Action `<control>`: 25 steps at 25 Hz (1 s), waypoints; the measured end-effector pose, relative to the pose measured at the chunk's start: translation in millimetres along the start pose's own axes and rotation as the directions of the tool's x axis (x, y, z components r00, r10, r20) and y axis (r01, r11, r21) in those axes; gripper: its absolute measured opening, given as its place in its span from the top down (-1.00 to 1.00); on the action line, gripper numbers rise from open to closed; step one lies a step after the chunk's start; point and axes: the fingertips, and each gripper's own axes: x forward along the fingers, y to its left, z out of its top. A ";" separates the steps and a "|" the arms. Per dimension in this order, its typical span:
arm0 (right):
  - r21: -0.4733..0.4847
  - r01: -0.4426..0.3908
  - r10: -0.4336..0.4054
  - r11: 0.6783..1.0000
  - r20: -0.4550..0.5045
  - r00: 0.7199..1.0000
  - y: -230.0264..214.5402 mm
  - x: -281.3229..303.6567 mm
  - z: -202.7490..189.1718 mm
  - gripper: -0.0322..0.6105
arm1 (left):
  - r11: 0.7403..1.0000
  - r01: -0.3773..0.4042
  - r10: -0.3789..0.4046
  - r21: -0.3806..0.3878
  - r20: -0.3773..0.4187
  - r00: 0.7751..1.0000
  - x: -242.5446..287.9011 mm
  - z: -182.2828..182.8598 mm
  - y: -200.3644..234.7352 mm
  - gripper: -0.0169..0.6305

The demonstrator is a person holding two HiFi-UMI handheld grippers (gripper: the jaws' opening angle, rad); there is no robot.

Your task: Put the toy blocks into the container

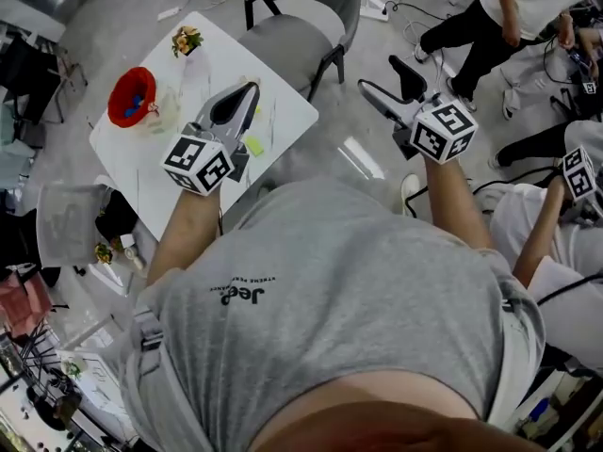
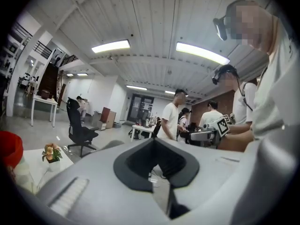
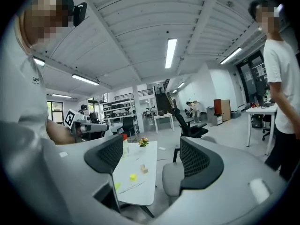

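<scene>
A red container [image 1: 130,96] with a blue block [image 1: 138,101] inside stands on the left of the white table [image 1: 155,158]. A yellow-green block [image 1: 254,145] lies near the table's near edge. My left gripper [image 1: 247,92] hovers over that side of the table, shut and holding nothing; from its own camera [image 2: 157,159] only the container's edge [image 2: 9,149] shows, at far left. My right gripper [image 1: 382,75] is open and empty, off the table to the right above the floor. Its view [image 3: 152,158] shows a yellow block [image 3: 133,177], a tan block [image 3: 144,169] and a green one [image 3: 116,185].
A small flower pot [image 1: 187,39] stands at the table's far corner. A grey chair [image 1: 301,26] is pushed against the table's far right side. Other people [image 1: 509,17] with grippers are to the right. Clutter and cables lie on the floor at left.
</scene>
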 end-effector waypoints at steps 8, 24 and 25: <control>-0.070 -0.085 0.076 0.994 -0.122 0.990 34.1 95.3 -26.3 -0.21 | 0.999 -0.048 0.048 -0.004 -0.001 0.999 -14.0 -7.1 76.4 0.77; -0.144 -0.294 0.170 0.945 -0.551 0.817 55.0 316.8 -207.6 -0.20 | 0.984 -0.164 0.160 -0.071 -0.054 0.986 -63.3 -73.3 206.7 0.77; -0.141 -0.296 0.166 0.945 -0.575 0.801 53.0 322.3 -223.6 -0.20 | 0.982 -0.170 0.165 -0.080 -0.061 0.984 -66.9 -79.9 209.8 0.77</control>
